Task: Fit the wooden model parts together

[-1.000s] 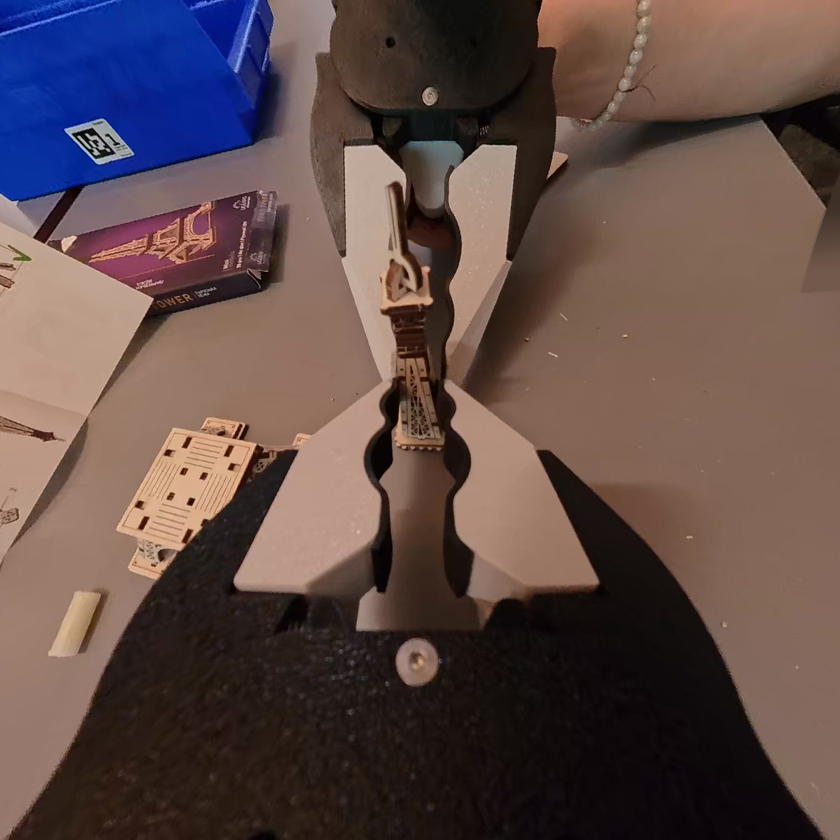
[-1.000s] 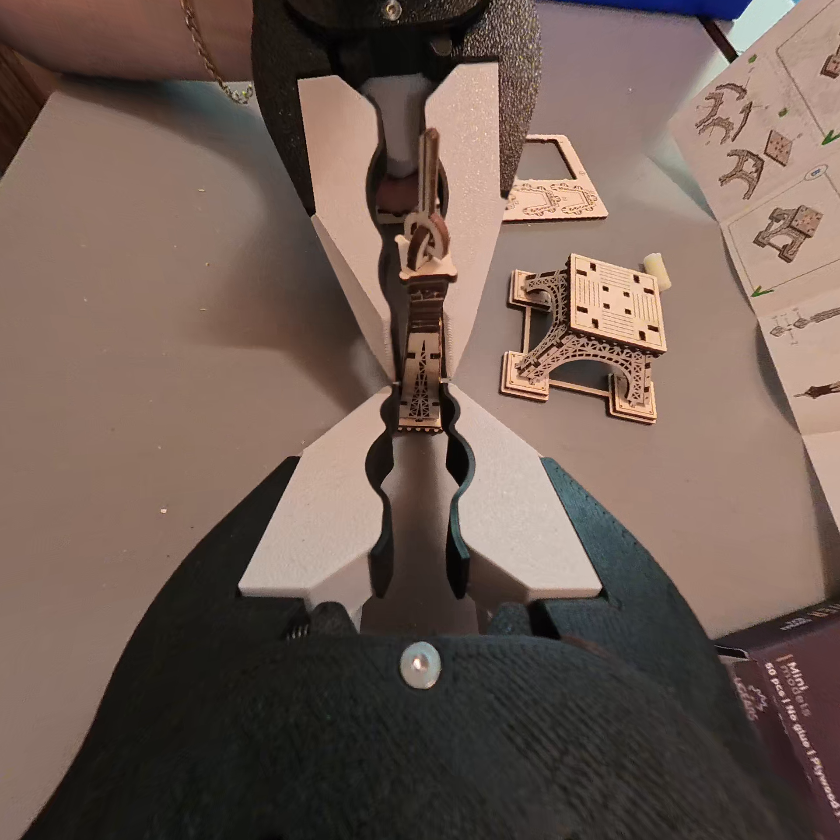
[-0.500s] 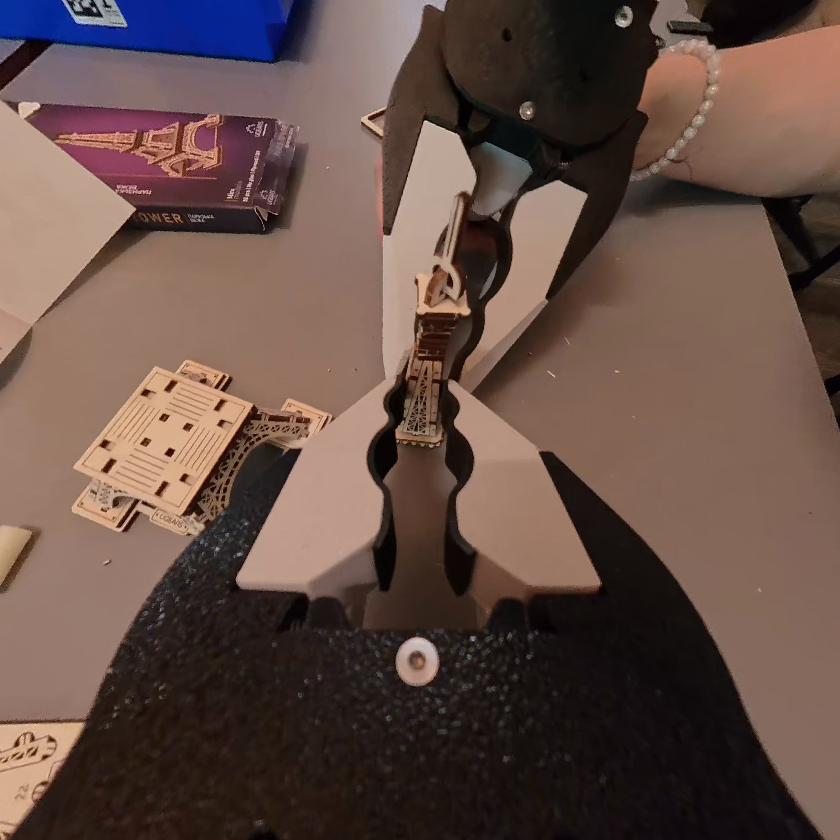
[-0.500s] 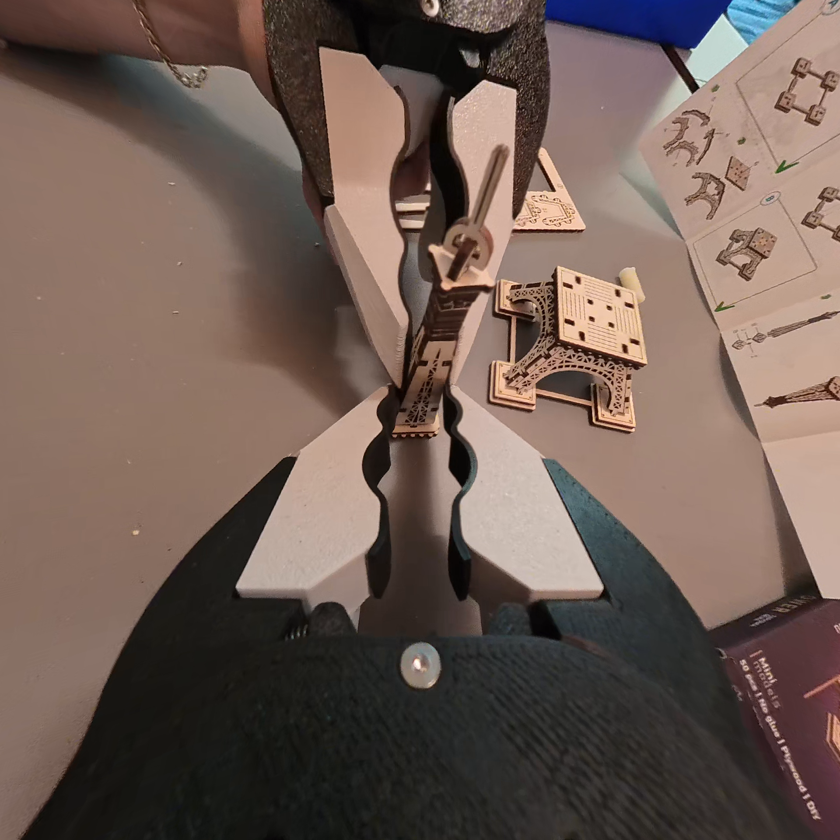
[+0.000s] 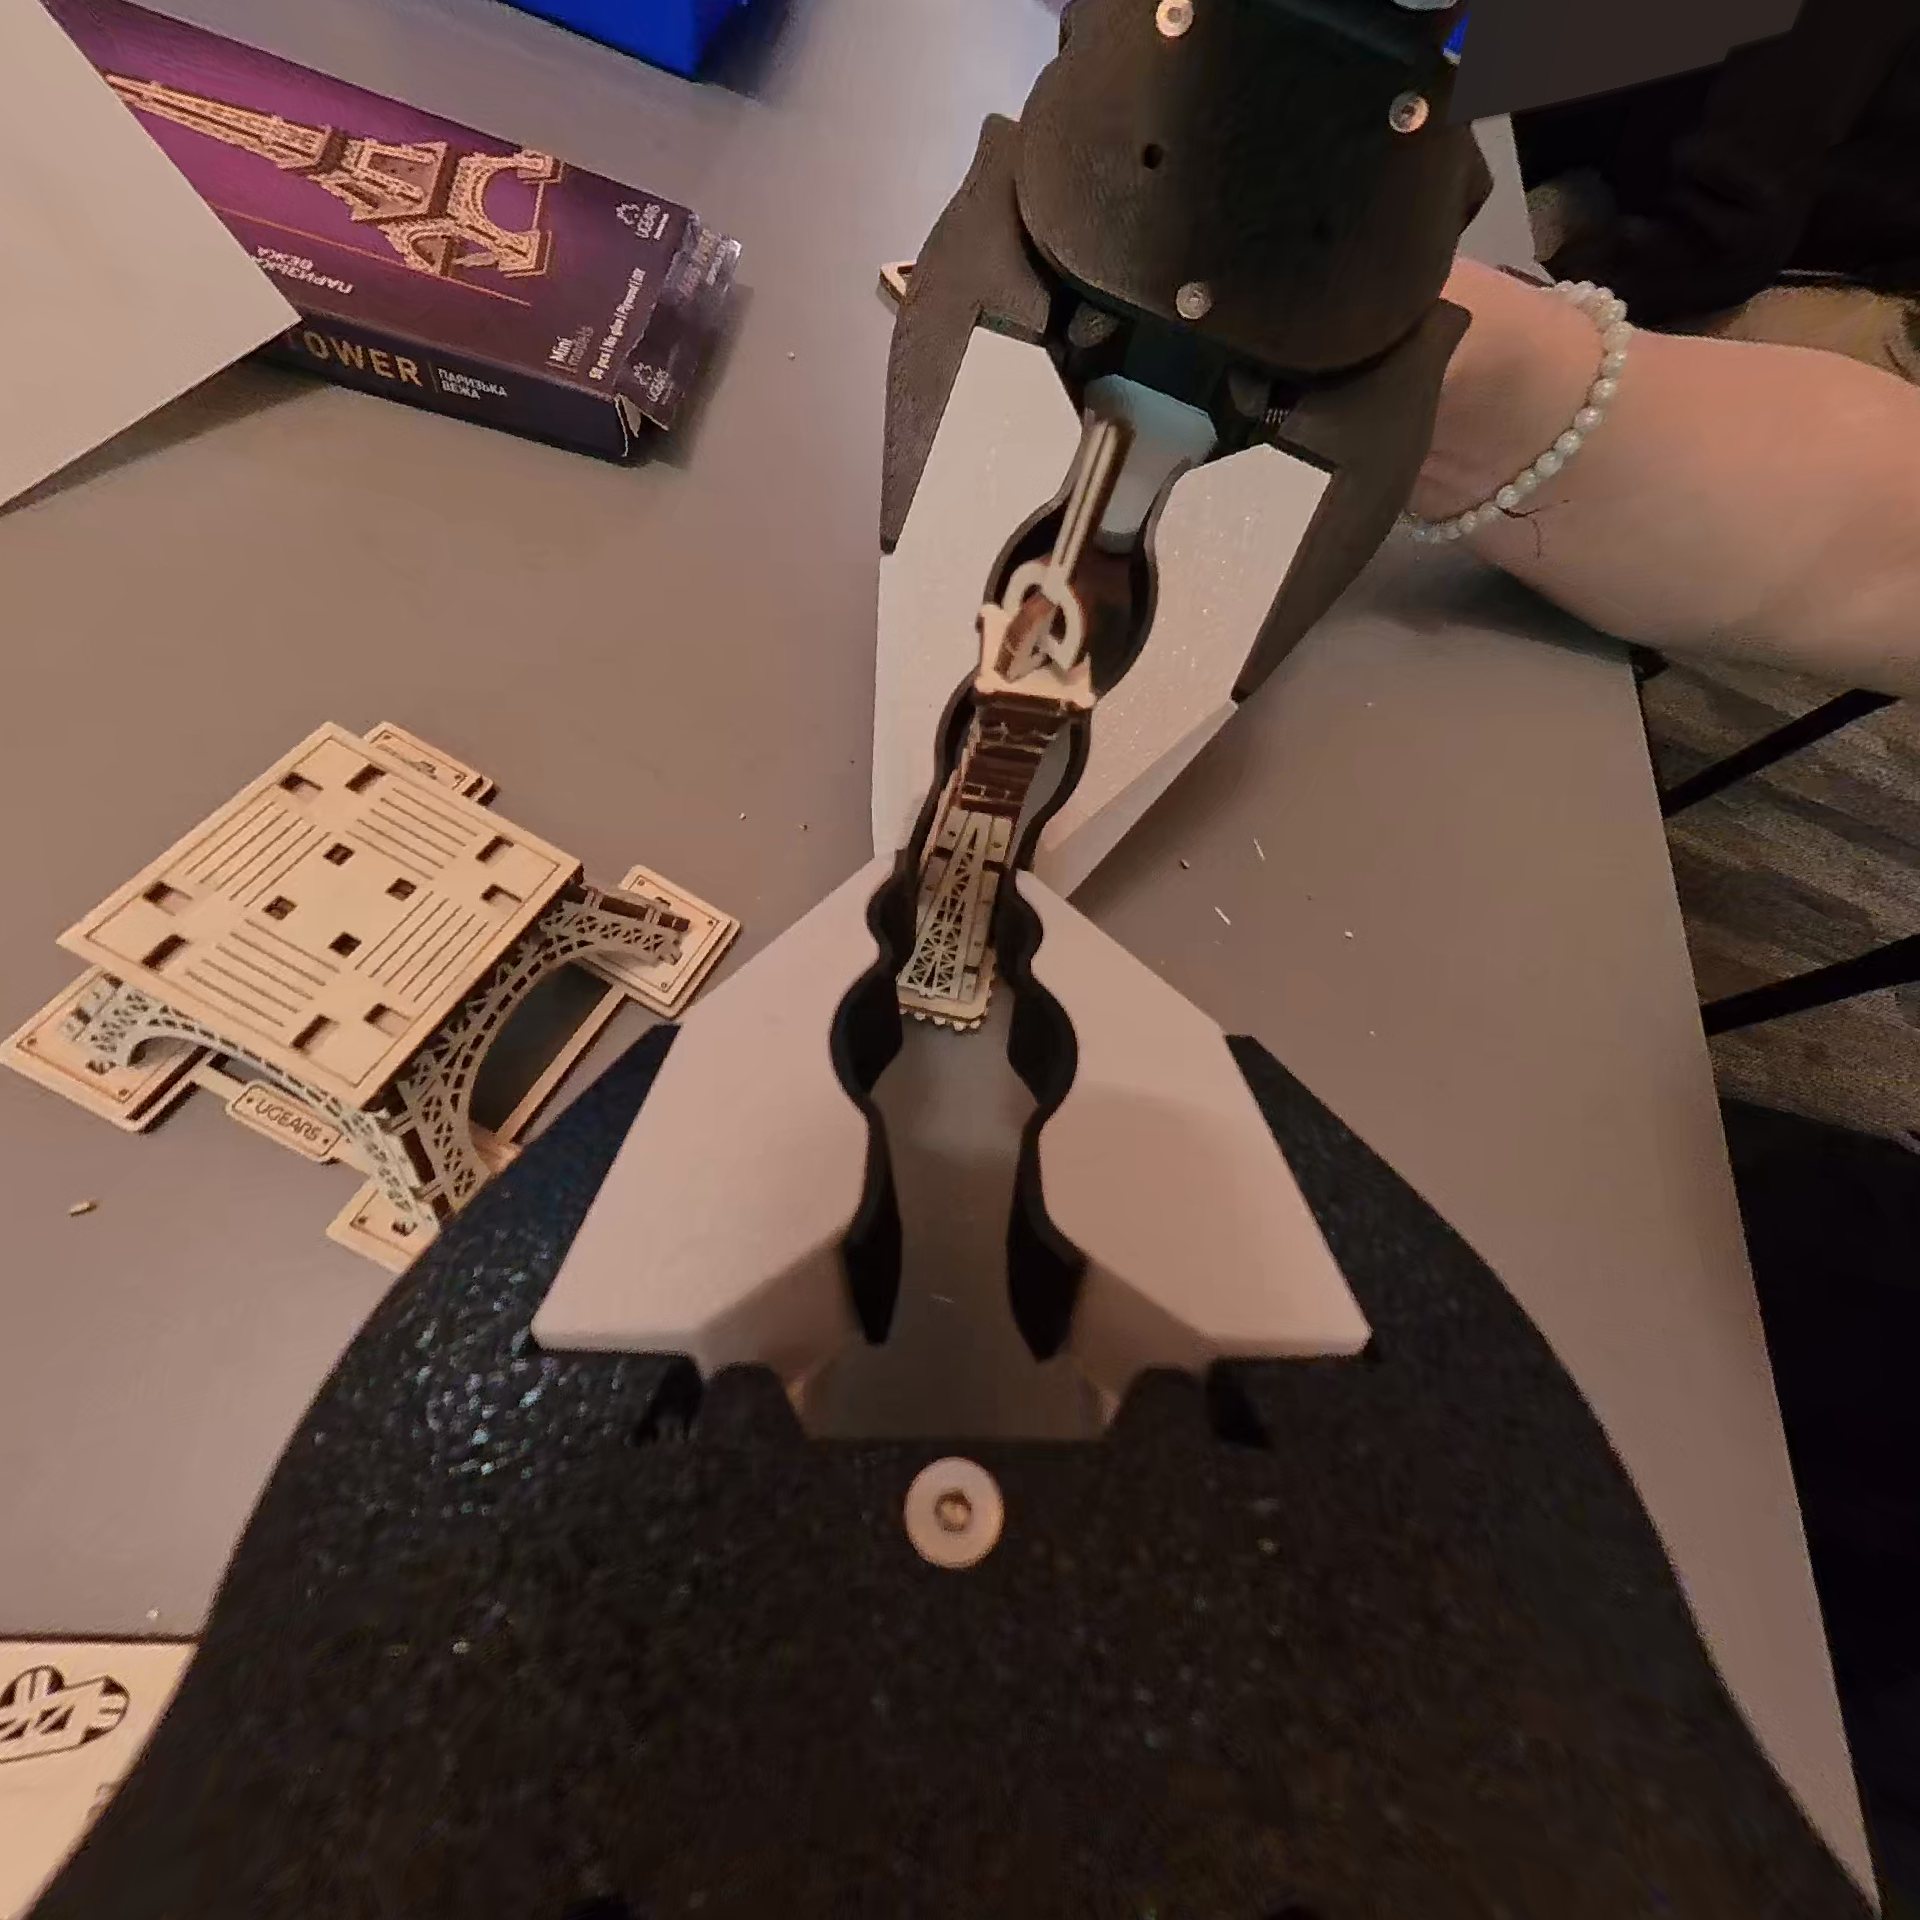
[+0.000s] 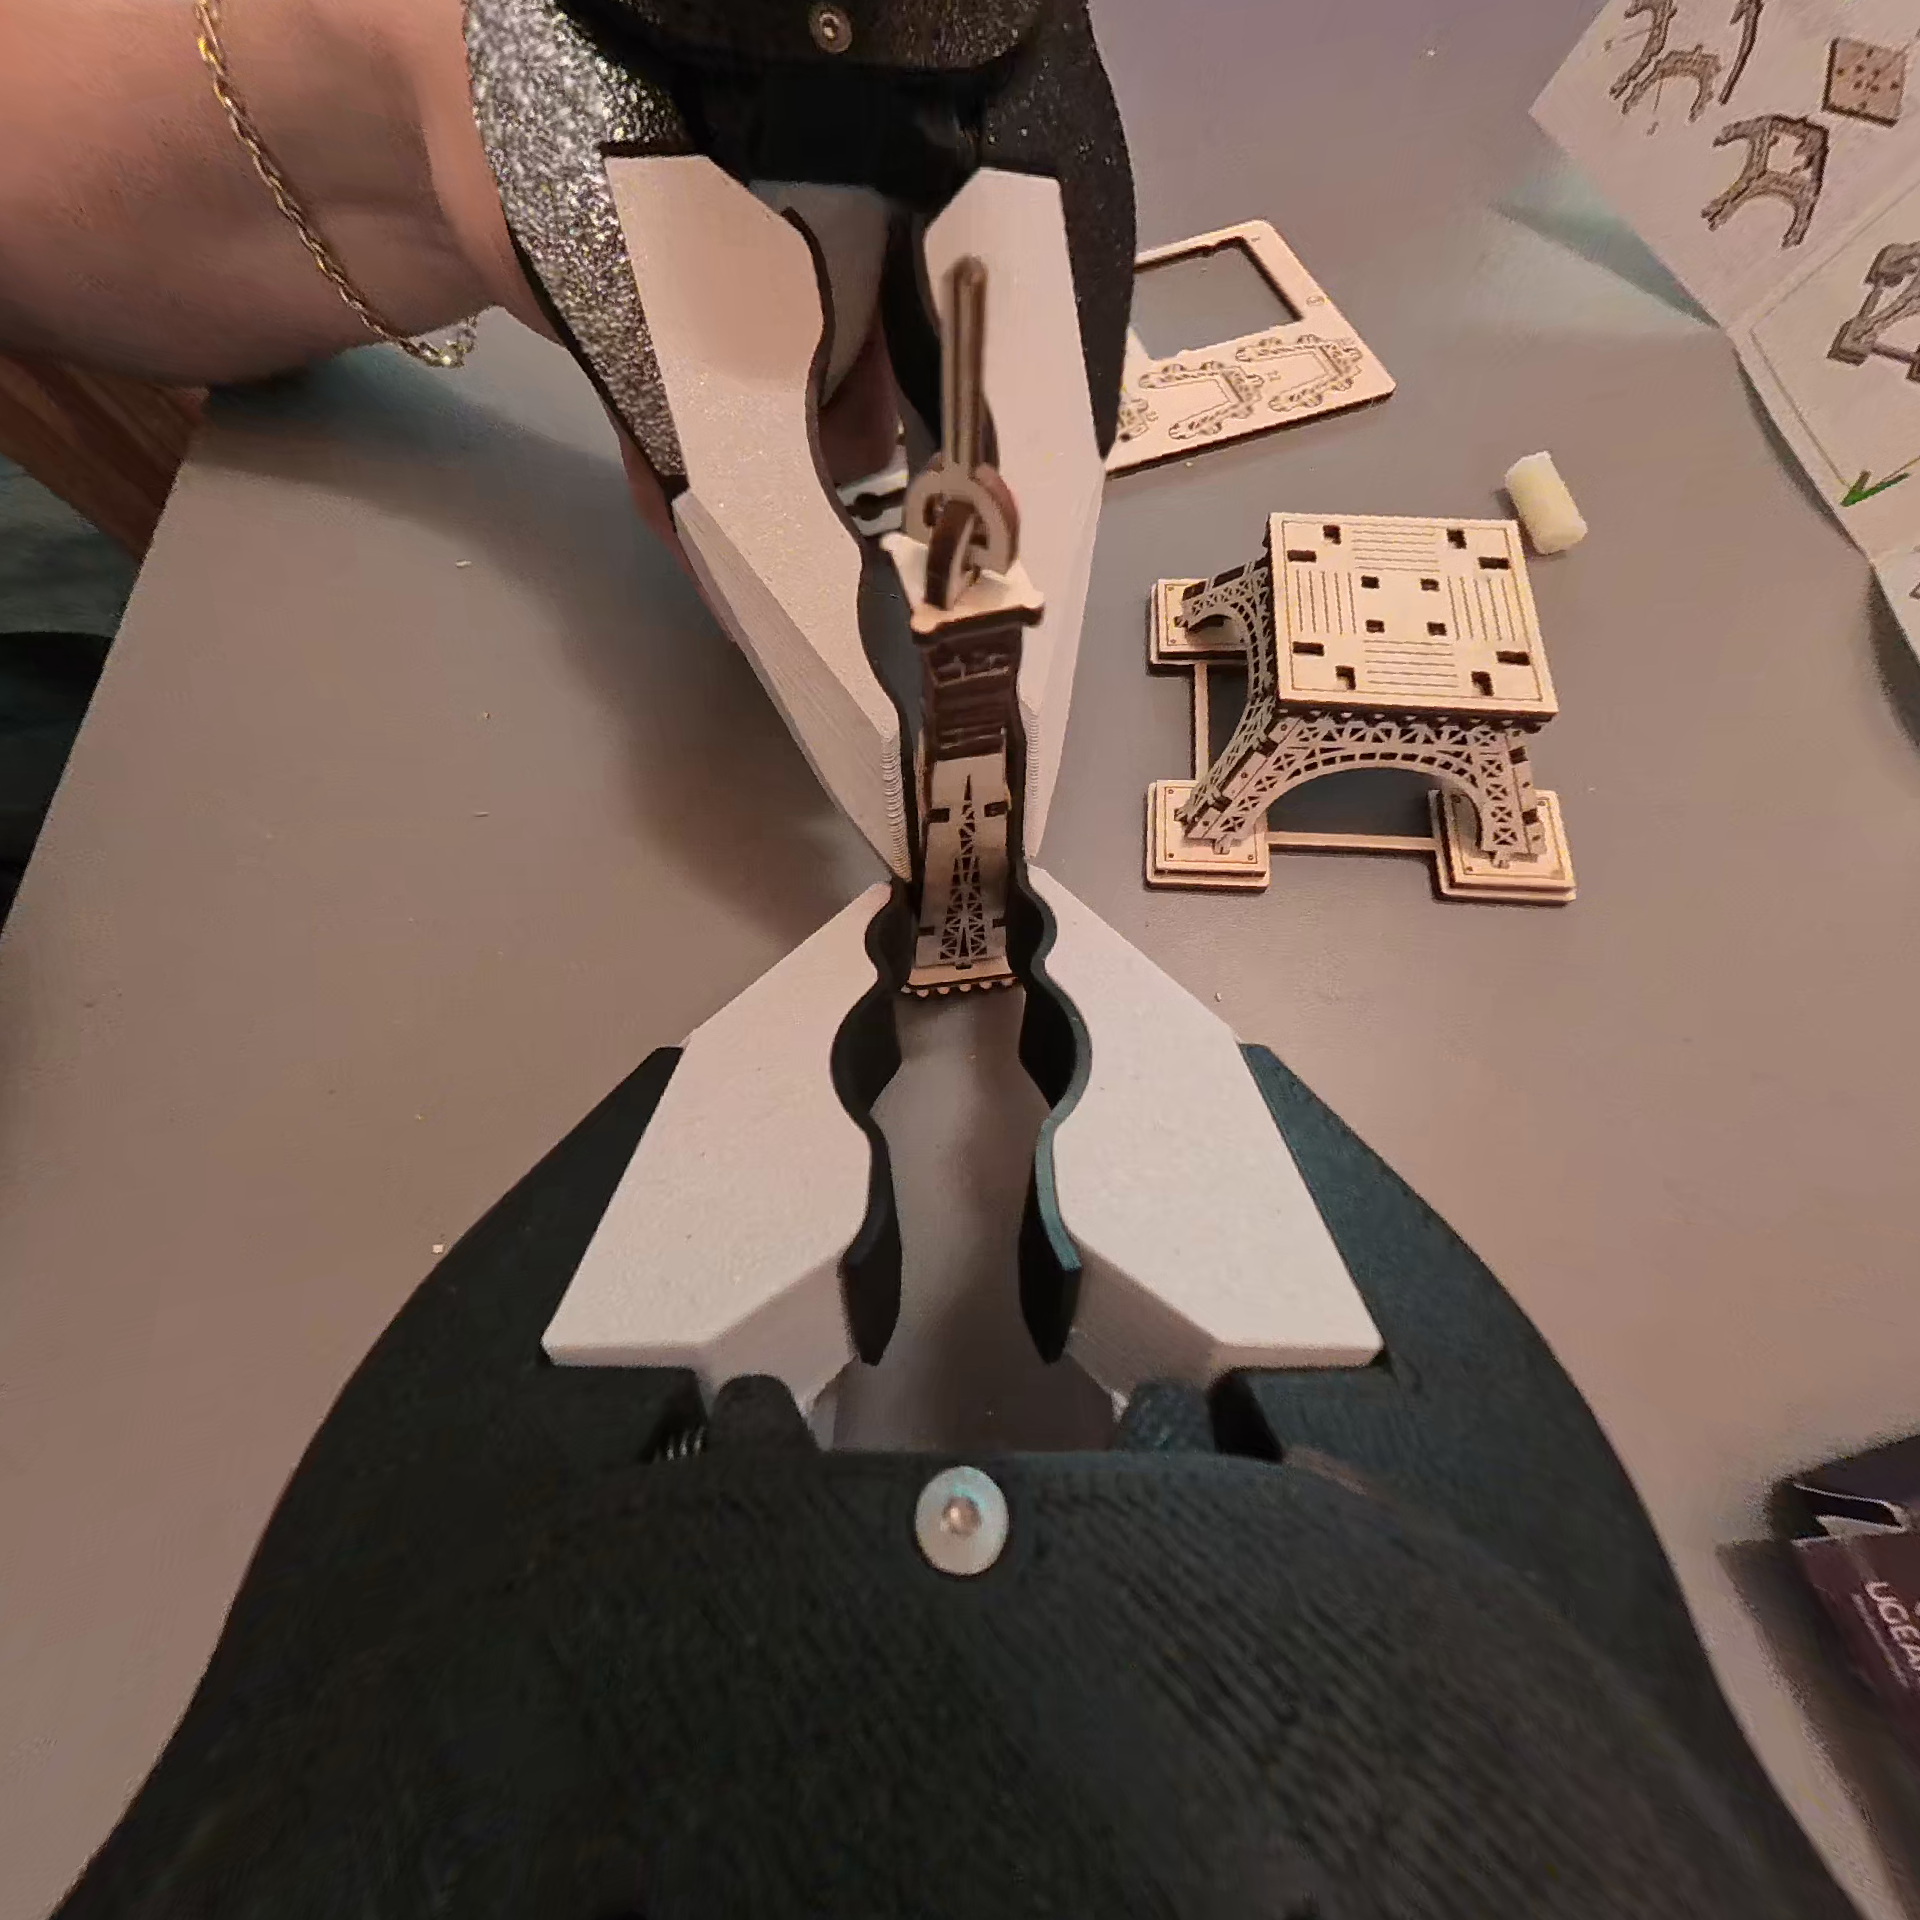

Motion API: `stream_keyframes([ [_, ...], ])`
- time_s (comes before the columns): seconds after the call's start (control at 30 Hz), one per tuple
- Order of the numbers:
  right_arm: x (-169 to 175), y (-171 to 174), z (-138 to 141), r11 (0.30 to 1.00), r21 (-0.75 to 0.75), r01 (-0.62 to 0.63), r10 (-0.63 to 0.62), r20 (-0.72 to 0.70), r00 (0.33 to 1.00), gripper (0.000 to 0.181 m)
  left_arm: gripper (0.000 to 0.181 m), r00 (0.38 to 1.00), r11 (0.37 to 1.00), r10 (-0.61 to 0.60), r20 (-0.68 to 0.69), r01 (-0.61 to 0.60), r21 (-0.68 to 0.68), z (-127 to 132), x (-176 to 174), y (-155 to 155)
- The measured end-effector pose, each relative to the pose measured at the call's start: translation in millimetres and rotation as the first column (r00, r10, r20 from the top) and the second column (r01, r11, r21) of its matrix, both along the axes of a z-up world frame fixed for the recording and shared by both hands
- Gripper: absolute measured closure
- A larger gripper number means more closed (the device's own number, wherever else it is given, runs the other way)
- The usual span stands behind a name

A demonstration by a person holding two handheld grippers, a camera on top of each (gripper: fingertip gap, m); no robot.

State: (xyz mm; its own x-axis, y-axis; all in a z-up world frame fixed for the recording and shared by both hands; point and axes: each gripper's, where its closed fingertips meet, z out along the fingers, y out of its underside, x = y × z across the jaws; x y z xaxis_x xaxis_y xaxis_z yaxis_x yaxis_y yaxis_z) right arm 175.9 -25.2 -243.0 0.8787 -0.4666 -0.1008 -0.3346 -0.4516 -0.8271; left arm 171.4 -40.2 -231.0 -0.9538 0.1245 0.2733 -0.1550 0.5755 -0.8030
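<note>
Spire (image 5: 961, 914) sits pinched between both hand-held grippers: left (image 5: 951, 935) at its foot, right (image 6: 961, 935) likewise. Judging by the slotted base (image 6: 1392, 686) nearby on the surface (image 6: 416, 831), lower it upright, squarely.

Each hand-held gripper, left (image 5: 951, 925) and right (image 6: 956, 914), has a black speckled body, 2 pale wavy-edged fingers (image 5: 727, 1143) and a silver screw (image 5: 953, 1512); wrists wear a pearl bracelet (image 5: 1558, 426) and gold chain (image 6: 312, 229).

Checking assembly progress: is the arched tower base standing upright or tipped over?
Upright. The tower base stands on its four footpads on the table, its flat slotted deck facing up.
</note>
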Motion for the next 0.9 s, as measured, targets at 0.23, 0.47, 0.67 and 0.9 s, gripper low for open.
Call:
stream_keyframes([
  [0.23, -0.1, 0.1, -2.2, 1.0, 0.01, 0.016, -0.016, -0.057, 0.998, 0.164, 0.167, 0.995, 0.999, 0.036, -0.096, -0.038, -0.013, -1.6, 1.0, -0.8],
  [0.47, -0.3, 0.2, -1.8, 0.999, -0.044, -0.002, 0.004, 0.06, 0.998, 0.164, 0.167, 0.994, 0.999, -0.02, 0.111, 0.025, -0.046, -1.3, 0.0, 0.0],
  [0.67, -0.9, 0.2, -2.7, 0.993, -0.115, 0.011, 0.01, 0.182, 0.983, 0.163, 0.167, 0.966, 0.996, -0.037, 0.255, 0.057, -0.072, -1.8, -2.2, 0.8],
  [0.9, -1.7, 0.3, -4.5, 0.986, -0.164, 0.034, 0.01, 0.257, 0.966, 0.162, 0.167, 0.944, 0.995, -0.029, 0.33, 0.059, -0.082, -2.4, -4.5, 1.7],
])
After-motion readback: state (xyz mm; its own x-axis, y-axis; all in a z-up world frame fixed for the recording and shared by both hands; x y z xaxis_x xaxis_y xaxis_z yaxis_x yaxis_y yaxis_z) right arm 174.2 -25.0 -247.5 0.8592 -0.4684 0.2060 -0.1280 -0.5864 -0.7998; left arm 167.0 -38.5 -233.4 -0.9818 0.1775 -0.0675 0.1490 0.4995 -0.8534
